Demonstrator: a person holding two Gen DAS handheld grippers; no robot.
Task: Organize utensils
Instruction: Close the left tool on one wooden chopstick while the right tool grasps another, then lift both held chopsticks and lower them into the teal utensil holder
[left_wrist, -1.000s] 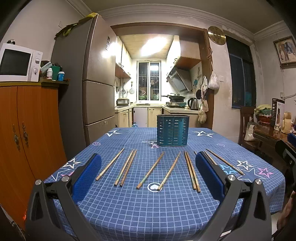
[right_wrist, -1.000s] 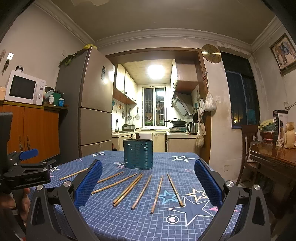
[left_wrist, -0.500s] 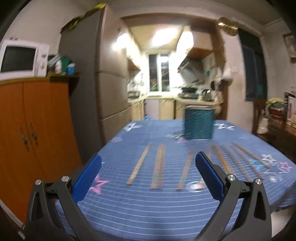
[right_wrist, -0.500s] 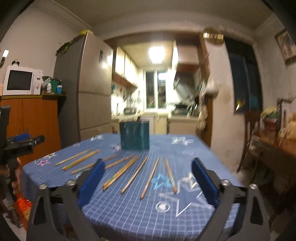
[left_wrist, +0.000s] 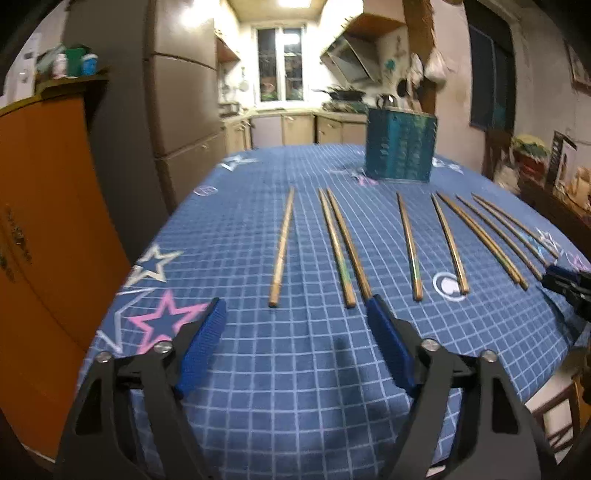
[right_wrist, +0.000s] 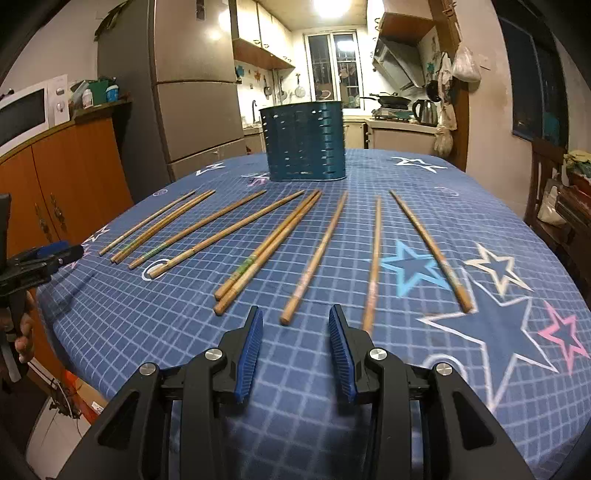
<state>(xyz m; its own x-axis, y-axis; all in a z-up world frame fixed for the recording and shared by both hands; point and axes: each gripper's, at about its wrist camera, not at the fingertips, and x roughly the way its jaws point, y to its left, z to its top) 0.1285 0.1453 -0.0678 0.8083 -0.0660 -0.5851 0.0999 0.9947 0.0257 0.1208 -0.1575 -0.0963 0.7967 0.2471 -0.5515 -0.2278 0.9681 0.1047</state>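
Several wooden chopsticks lie fanned out on the blue star-patterned tablecloth (left_wrist: 258, 206). Behind them stands a teal perforated utensil holder (left_wrist: 400, 147), also in the right wrist view (right_wrist: 304, 142). My left gripper (left_wrist: 295, 301) hovers low at the near ends of the leftmost chopstick (left_wrist: 282, 247) and a pair (left_wrist: 341, 247). Its jaws are closing and its pads touch nothing. My right gripper (right_wrist: 295, 310) is narrower and also closing. The near end of one chopstick (right_wrist: 316, 258) shows in its gap, untouched.
An orange cabinet (left_wrist: 44, 221) and a grey fridge (right_wrist: 195, 92) stand left of the table. A dark side table with clutter (left_wrist: 546, 177) is on the right. The other gripper shows at the view edges (left_wrist: 569, 284) (right_wrist: 40, 258), with a hand (right_wrist: 22, 332) below it.
Both grippers have come down and forward toward the chopsticks' near ends and tilted downward. Both sets of jaws have narrowed from fully wide, the right more than the left.
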